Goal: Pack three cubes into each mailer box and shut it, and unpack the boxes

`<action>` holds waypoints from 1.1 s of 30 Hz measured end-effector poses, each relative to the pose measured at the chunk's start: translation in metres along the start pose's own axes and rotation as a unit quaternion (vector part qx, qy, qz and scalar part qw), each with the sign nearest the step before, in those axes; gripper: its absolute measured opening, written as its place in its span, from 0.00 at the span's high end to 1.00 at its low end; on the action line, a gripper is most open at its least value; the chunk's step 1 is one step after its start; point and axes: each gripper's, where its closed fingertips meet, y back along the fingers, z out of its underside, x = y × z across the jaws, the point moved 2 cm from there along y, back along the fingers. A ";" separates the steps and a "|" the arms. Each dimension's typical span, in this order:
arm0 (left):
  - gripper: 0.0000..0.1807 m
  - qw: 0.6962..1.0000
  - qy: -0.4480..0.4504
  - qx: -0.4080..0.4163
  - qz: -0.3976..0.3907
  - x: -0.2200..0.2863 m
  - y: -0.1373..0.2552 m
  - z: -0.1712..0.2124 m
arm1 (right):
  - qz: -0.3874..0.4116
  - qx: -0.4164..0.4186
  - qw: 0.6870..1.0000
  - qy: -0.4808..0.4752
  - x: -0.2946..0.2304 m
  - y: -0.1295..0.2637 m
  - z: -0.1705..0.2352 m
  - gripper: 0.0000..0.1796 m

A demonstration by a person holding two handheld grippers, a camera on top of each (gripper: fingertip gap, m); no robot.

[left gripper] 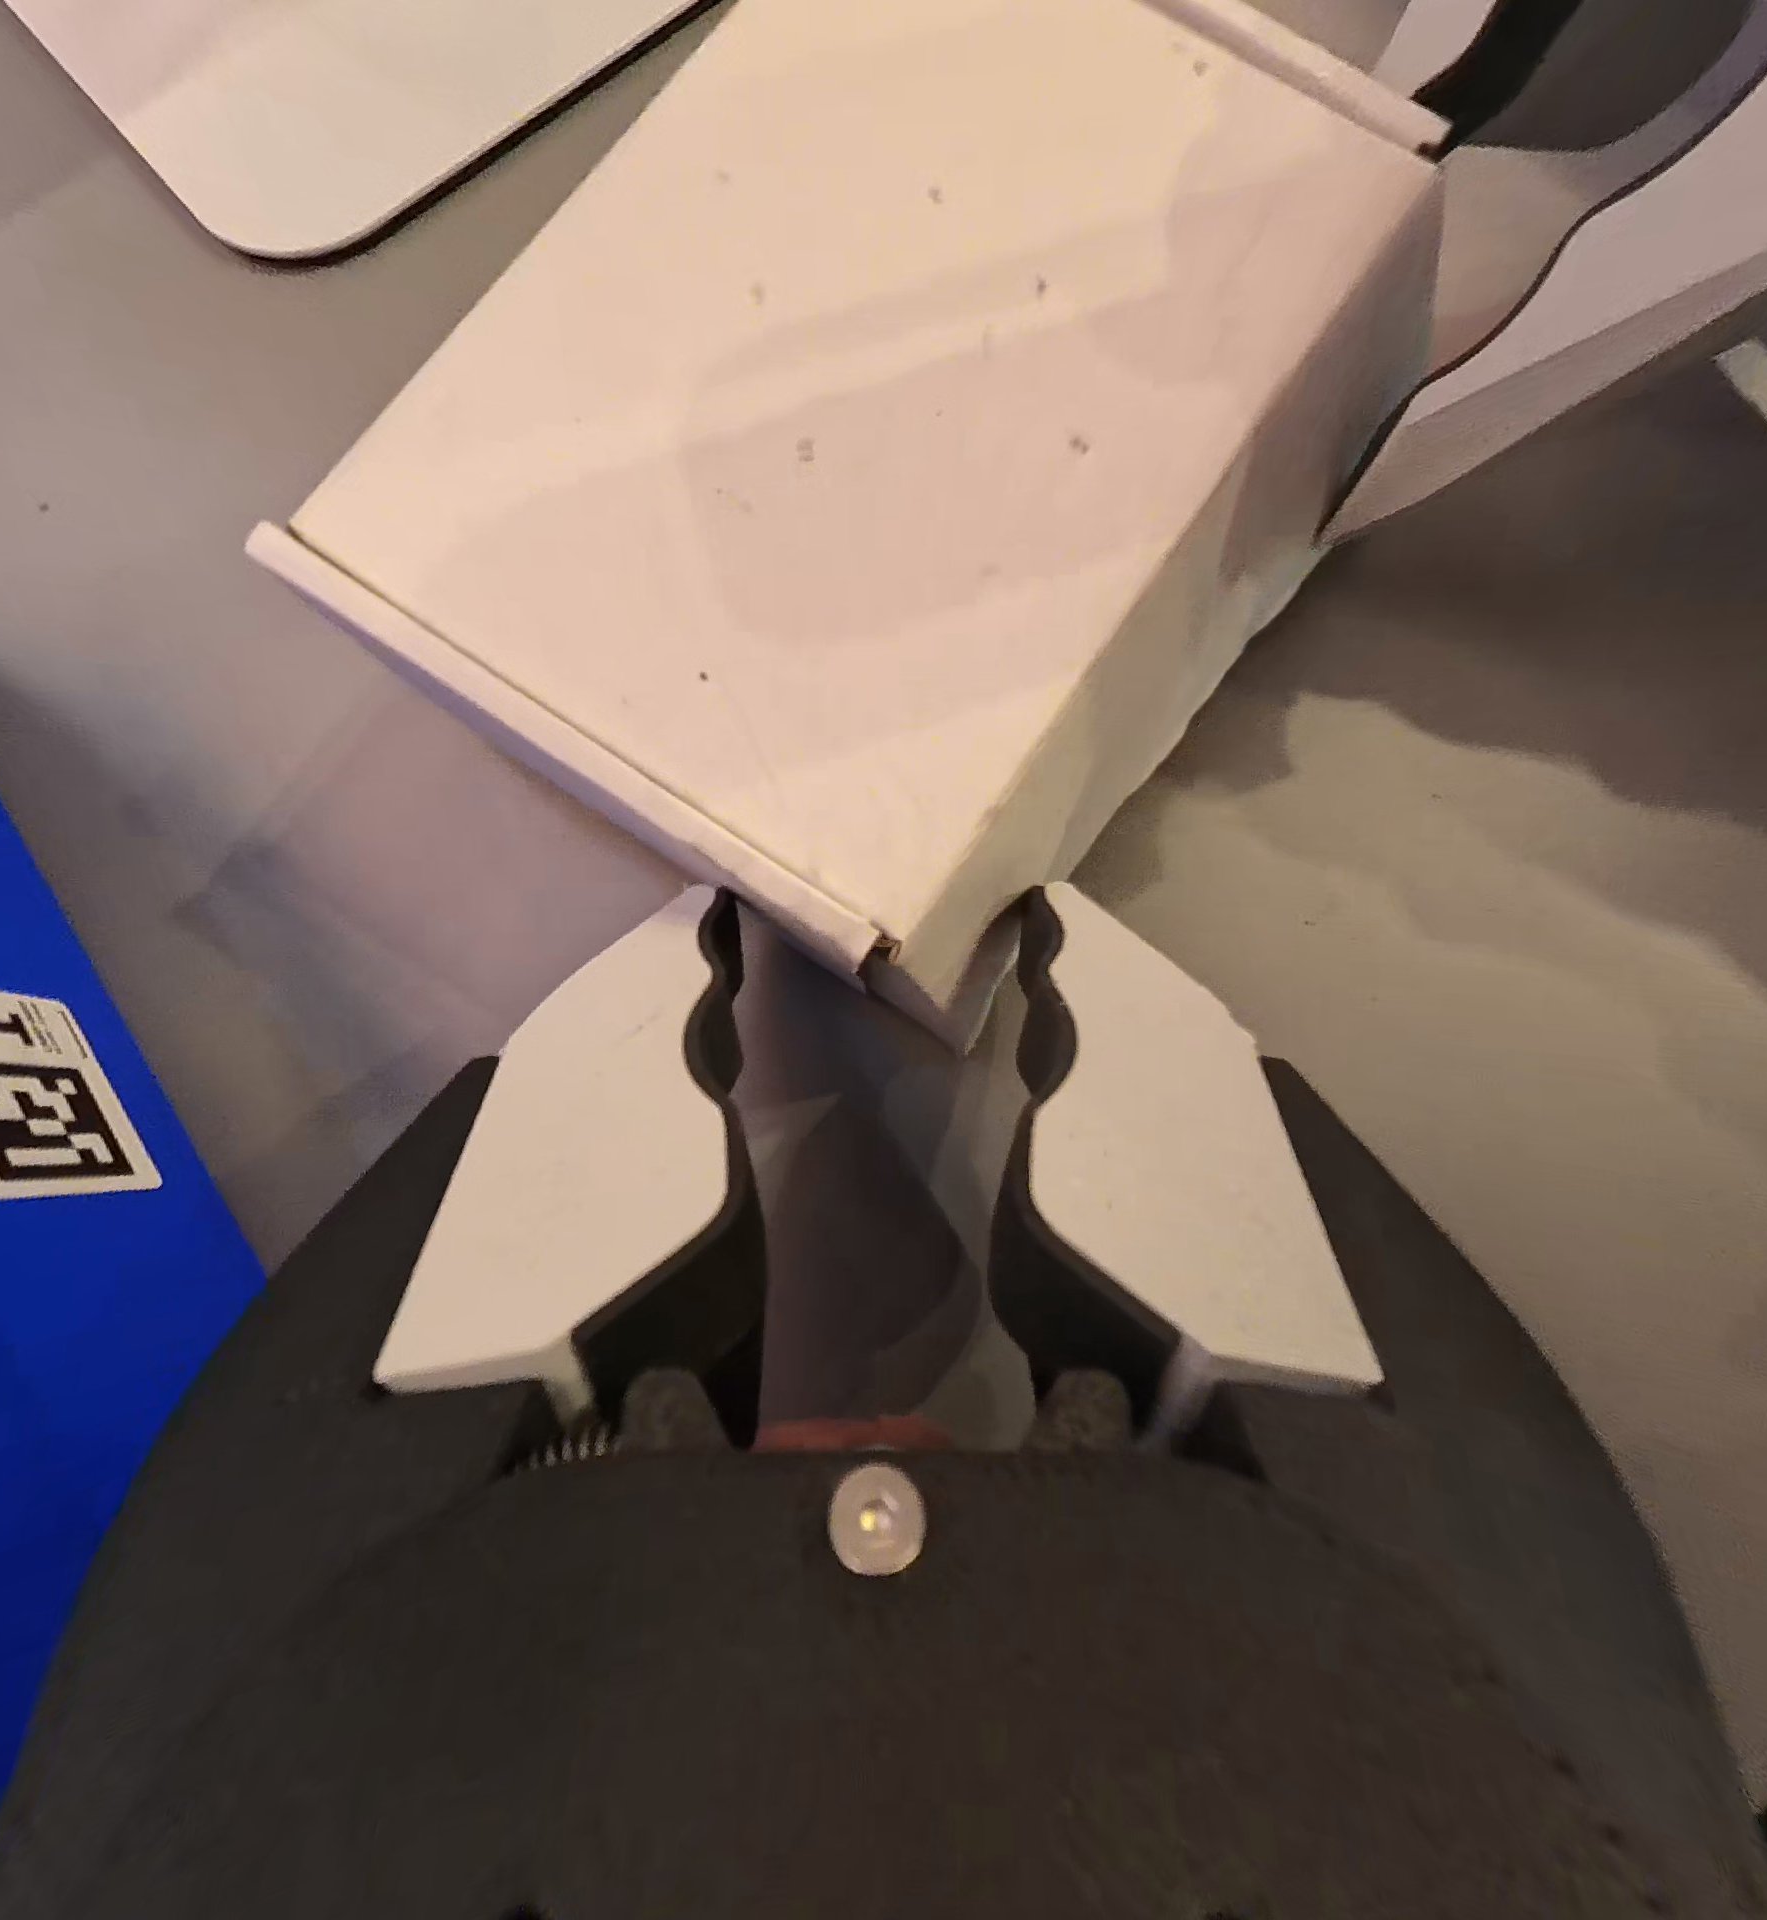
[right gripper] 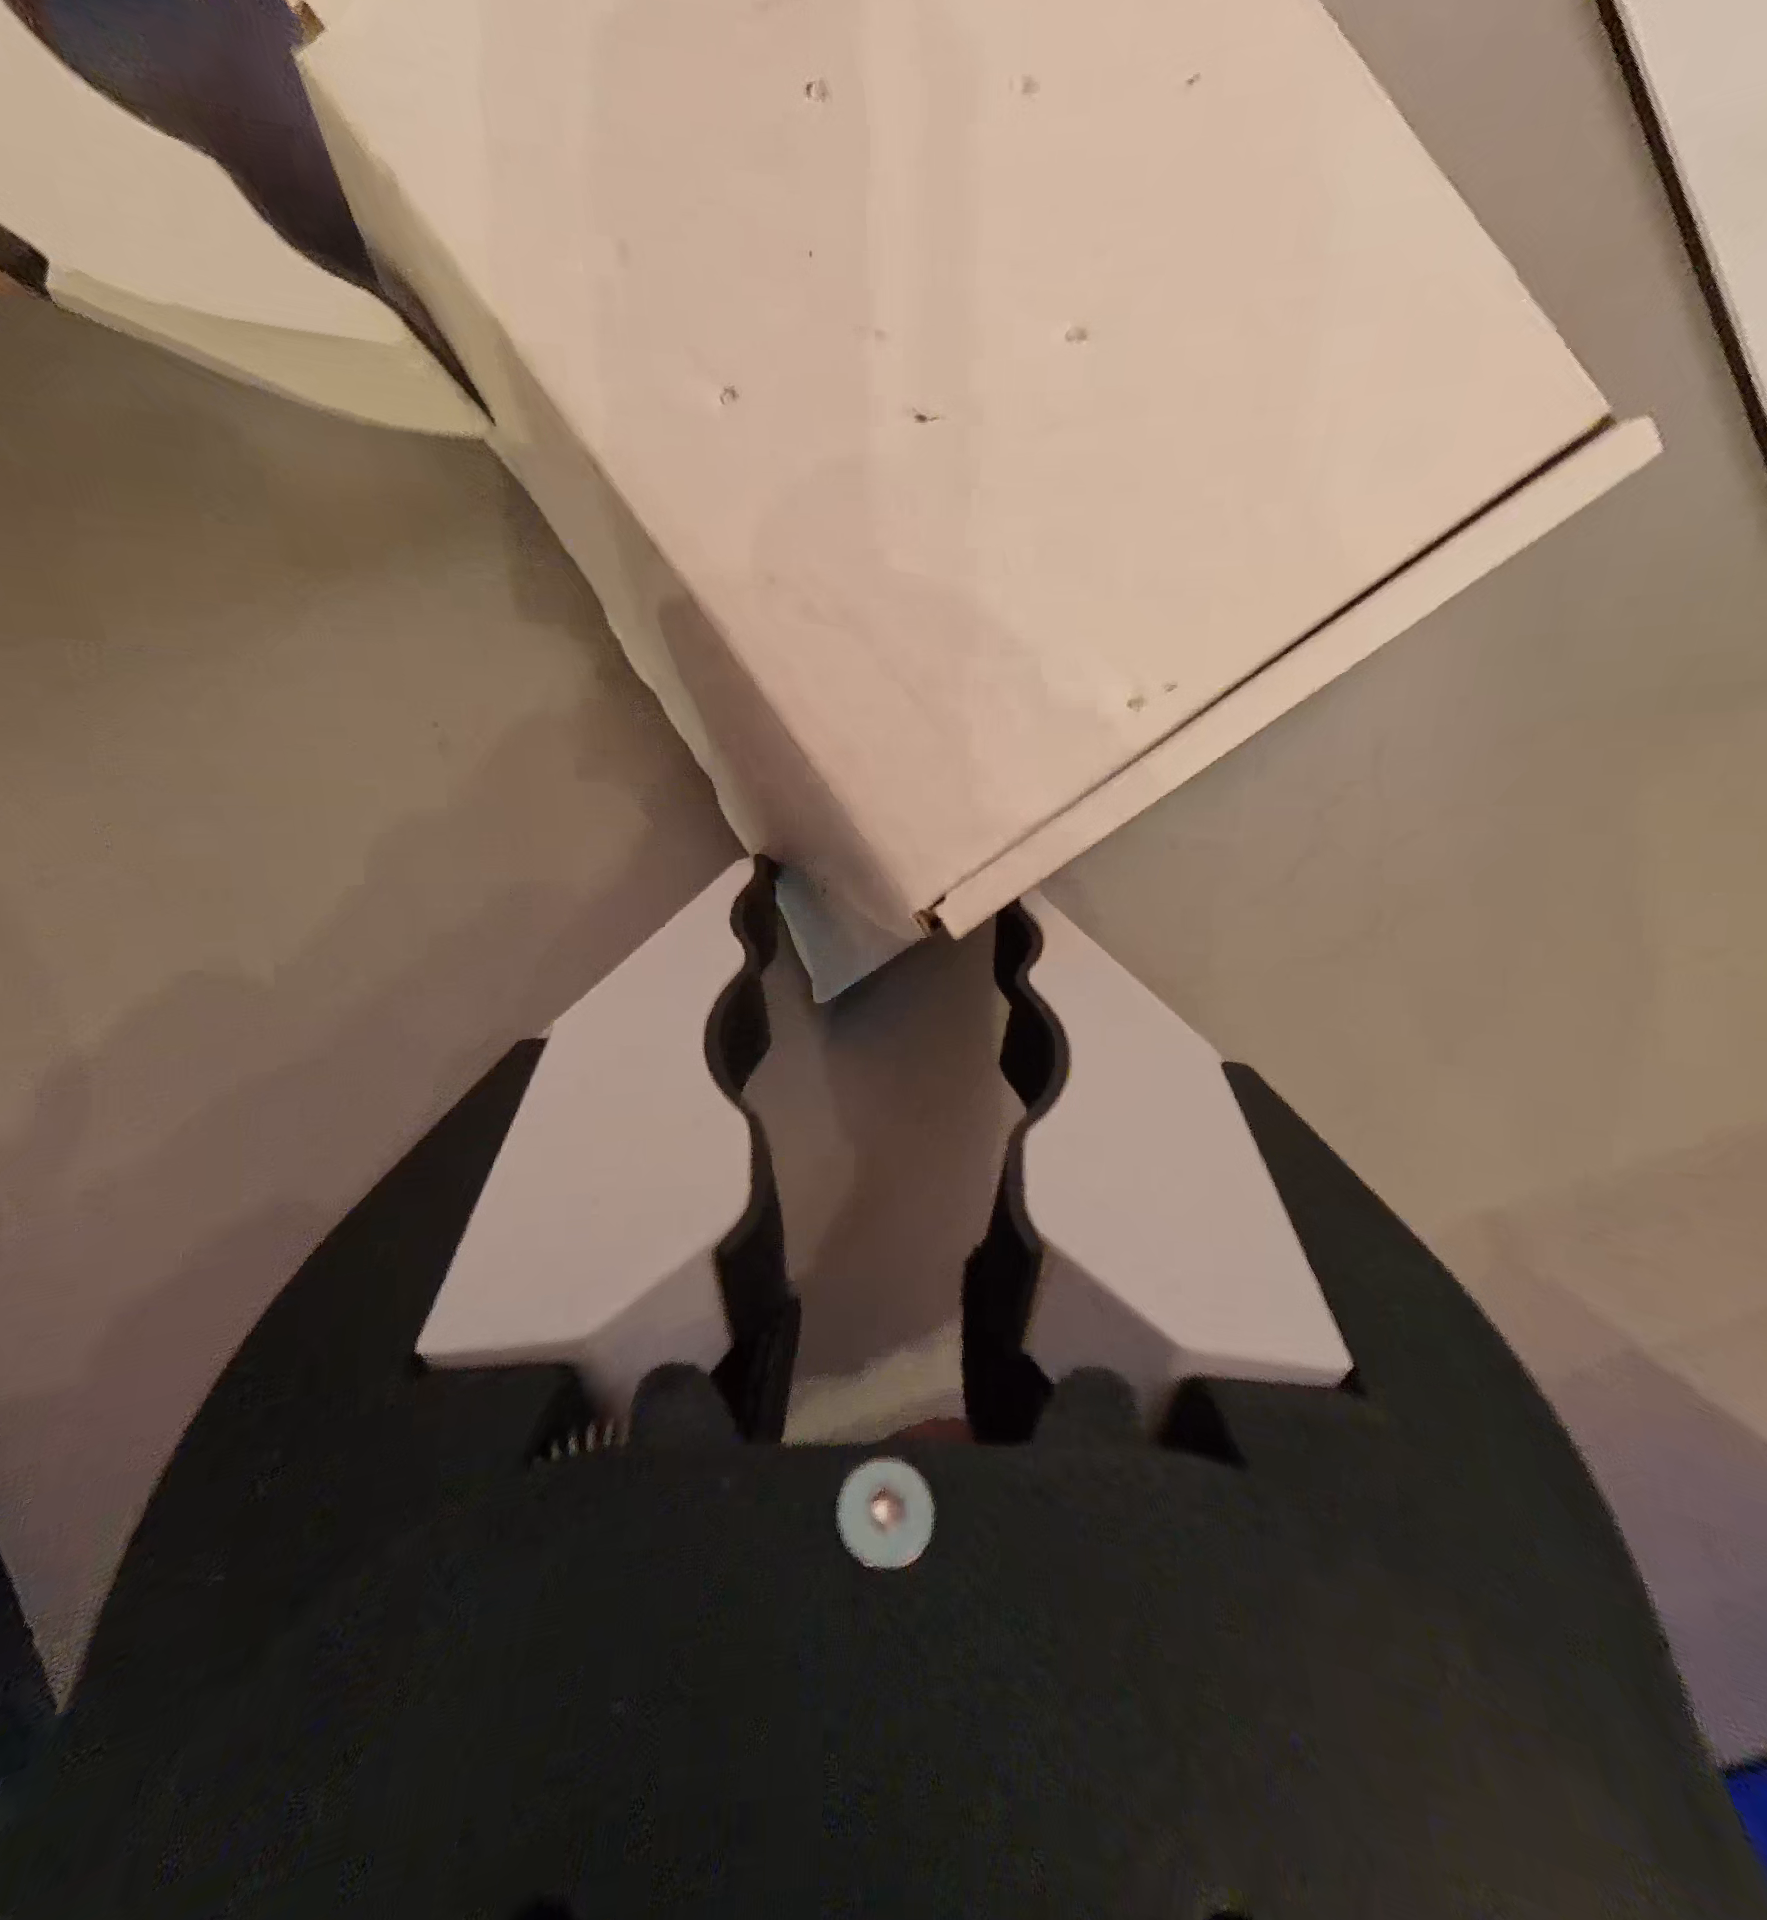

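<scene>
Looking down on a white mailer box (left gripper: 806, 468), lid down, resting on the grey tabletop (left gripper: 1481, 935) and turned corner-on to both cameras

Straddling one near corner of it with the left gripper (left gripper: 879, 914): fingers standing part-way apart, one tip against the narrow lid strip (left gripper: 546, 717) running away to the left, the other tip alongside the side wall (left gripper: 1222, 644) running up and away to the right

Doing the mirror of that with the right gripper (right gripper: 879, 894): fingers likewise part-way apart, meeting another corner of the same box, with a lid strip heading off to the right and the side wall heading off to the upper left

Possibly pinching those corners, possibly only bracketing them; not telling from either view whether the pads are pressing

Judging from the far gripper showing in each view, working the two ends of one and the same side wall, so neither gripper being clearly the nearer

Judging further that the coming move is hanging on this corner-between-fingers relation: sliding along the strip for a lid edge, or squeezing in along the wall to steady the box

Leaving a blue sheet (left gripper: 48, 935) and a white round-cornered board (left gripper: 287, 125) well off to the side
</scene>
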 end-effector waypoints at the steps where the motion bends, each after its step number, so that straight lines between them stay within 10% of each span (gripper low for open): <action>1: 0.71 1.000 -0.004 -0.001 -0.003 0.000 0.000 0.000 | 0.000 -0.002 1.000 0.001 -0.002 0.001 0.002 0.78; 10: 0.65 0.994 0.019 -0.036 0.099 0.034 0.012 0.023 | -0.031 0.007 0.999 0.018 -0.029 0.022 0.019 0.77; 33: 0.78 0.995 -0.050 -0.067 0.064 0.030 0.009 0.024 | -0.045 -0.041 0.993 0.099 -0.042 0.021 0.035 0.81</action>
